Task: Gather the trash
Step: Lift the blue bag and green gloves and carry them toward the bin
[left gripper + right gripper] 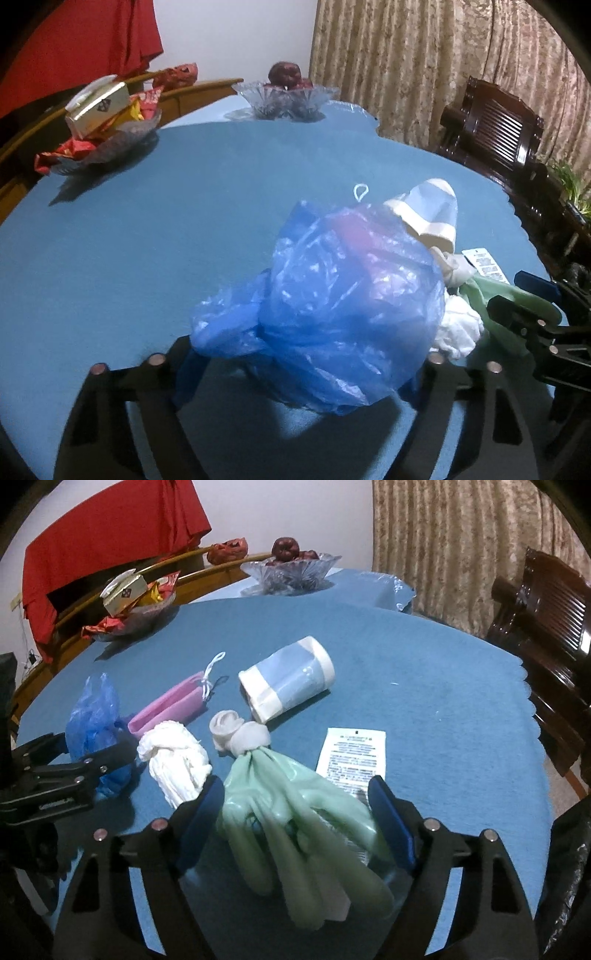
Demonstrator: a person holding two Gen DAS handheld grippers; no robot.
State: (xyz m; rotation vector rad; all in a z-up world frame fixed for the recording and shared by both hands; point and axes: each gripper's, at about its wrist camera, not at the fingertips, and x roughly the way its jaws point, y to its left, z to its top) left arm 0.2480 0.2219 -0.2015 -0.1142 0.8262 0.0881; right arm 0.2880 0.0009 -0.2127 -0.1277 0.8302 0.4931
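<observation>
- Two tongs, each one astride its own trash, jaws wide, not yet pressing.
- Left gripper (295, 373): blue bag (332, 295) at centre frame.
- Right gripper (295, 827): green glove (291, 812), fingers pointing to the lower edge.

Near edge of counter (461, 686) crowded: blue plastic bag (332, 306) fills the gap between left tool (299, 373) fingers; green glove (295, 812) lies between right tool (295, 823) fingers. White wad (177, 760), pink pouch (170, 705), tipped cup (288, 679), paper leaflet (354, 757) close the middle. Open cloth to the right and behind the cup. Two glass bowls (295, 572) line the far edge; dark chair (546, 627) stands off the right side.
</observation>
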